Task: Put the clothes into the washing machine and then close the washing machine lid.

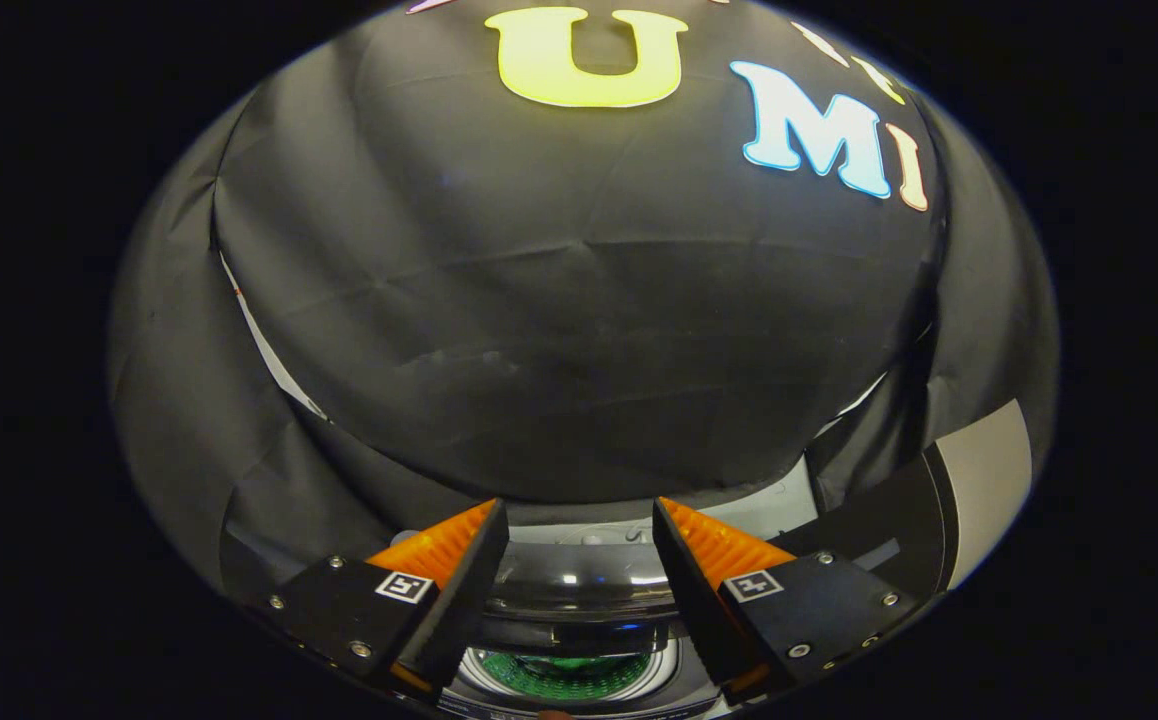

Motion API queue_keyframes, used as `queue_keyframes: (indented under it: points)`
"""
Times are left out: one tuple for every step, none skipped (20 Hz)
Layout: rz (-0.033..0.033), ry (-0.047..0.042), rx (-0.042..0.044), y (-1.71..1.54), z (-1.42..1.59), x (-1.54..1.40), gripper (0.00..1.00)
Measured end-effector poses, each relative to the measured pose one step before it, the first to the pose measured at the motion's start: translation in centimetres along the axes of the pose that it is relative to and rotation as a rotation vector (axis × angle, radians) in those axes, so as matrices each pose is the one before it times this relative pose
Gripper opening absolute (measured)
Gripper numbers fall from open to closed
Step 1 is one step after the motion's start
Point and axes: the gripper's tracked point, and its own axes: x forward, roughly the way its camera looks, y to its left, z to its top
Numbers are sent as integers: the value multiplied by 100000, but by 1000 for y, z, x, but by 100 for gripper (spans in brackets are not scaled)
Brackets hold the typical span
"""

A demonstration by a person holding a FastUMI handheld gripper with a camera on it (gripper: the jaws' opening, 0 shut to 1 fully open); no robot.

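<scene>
The washing machine [579, 640] sits low in the gripper view, directly below and between the two fingers, with its round drum opening [571, 673] facing upward toward the camera. Inside the opening a ring of green-lit perforated drum wall shows, though only its far half is visible; the near half is cut off at the bottom of the view. Because so little of the machine's body shows, its long axis cannot be made out. Behind the opening runs a glossy, curved band [579, 580] catching bright reflections; whether this is the raised lid or the back panel is hard to tell. A pale part of the machine's top [774, 515] shows just beyond the right finger.

The gripper [579, 520] hangs above the machine with its fingers spread wide apart and nothing held between them. Each finger [444, 550] has a ribbed pad on its inner face and a small square marker on its mount. The drum opening lies in the gap between the fingers, closer to the camera than their tips.

No clothes can be made out inside the drum from this angle.

To the right, beyond the right finger, a dark panel with a light grey edge [984, 470] stands partly cut off. The booth's black cloth wall [559, 320] rises behind everything, creased and draped.
</scene>
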Motion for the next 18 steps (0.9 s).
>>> queue_keyframes:
  points:
    - [321, -820, 229, 89, 53, -187, 90]
    - [174, -296, -151, 20, -152, -112, 90]
    - [36, -29, -2, -31, -142, -103, 90]
    - [-102, -109, 39, -25, -204, -112, 90]
    - [-188, -154, 33, -44, -117, -150, 90]
    - [-25, -192, -58, 64, -218, -335, 90]
    - [40, -147, -187, -31, -152, -187, 90]
    - [-175, -30, 98, 9, -419, -303, 90]
    - [-193, -101, -38, -2, -197, -289, 91]
    - [-267, -102, 139, -6, -416, -334, 91]
    - [-125, -258, -102, -35, -241, -315, 90]
    - [-25, -242, -92, 20, -278, -209, 90]
    - [-10, -212, -114, 8, -293, -284, 90]
    - [-86, 44, -20, -33, -494, -246, 90]
    - [-167, 93, 53, -55, -314, -273, 90]
    - [-51, 57, -82, 68, -435, -303, 90]
    - [17, -12, -11, 28, -293, -256, 90]
    - [34, -97, -54, 10, -418, -161, 91]
